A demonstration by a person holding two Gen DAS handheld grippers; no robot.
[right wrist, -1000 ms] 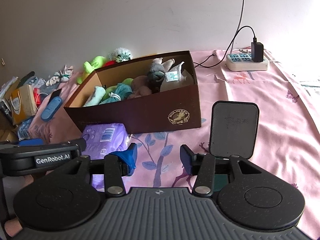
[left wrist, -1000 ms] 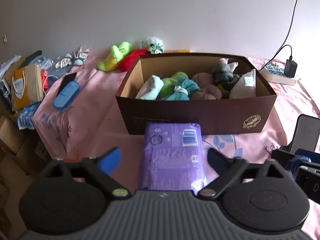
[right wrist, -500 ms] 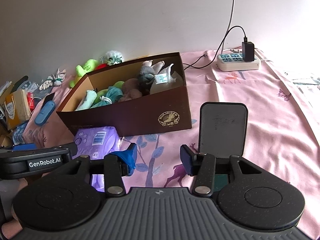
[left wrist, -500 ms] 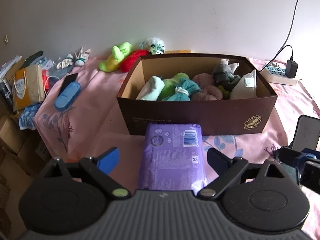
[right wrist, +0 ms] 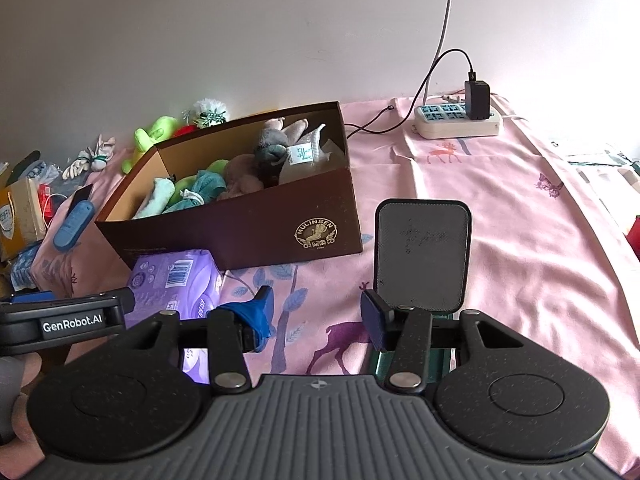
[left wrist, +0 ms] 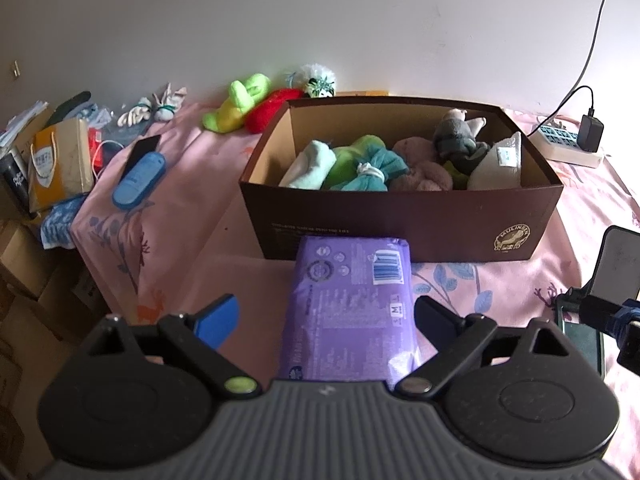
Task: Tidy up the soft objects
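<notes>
Left wrist view: left gripper [left wrist: 326, 314] jaws spread wide, purple pack [left wrist: 350, 312] lying between them on pink-clothed desk [left wrist: 180, 208], pads clear of it; pack's near end hidden under gripper body. Far end touches brown box [left wrist: 400, 216], filled with soft toys; some half-buried, hard to identify.

Right wrist view: right gripper [right wrist: 316, 314] partly parted, nothing between fingers, only cloth. Purple pack [right wrist: 176, 284] partly hidden behind left gripper [right wrist: 68, 316]. Dark pad [right wrist: 422, 256] base hidden behind right finger.
</notes>
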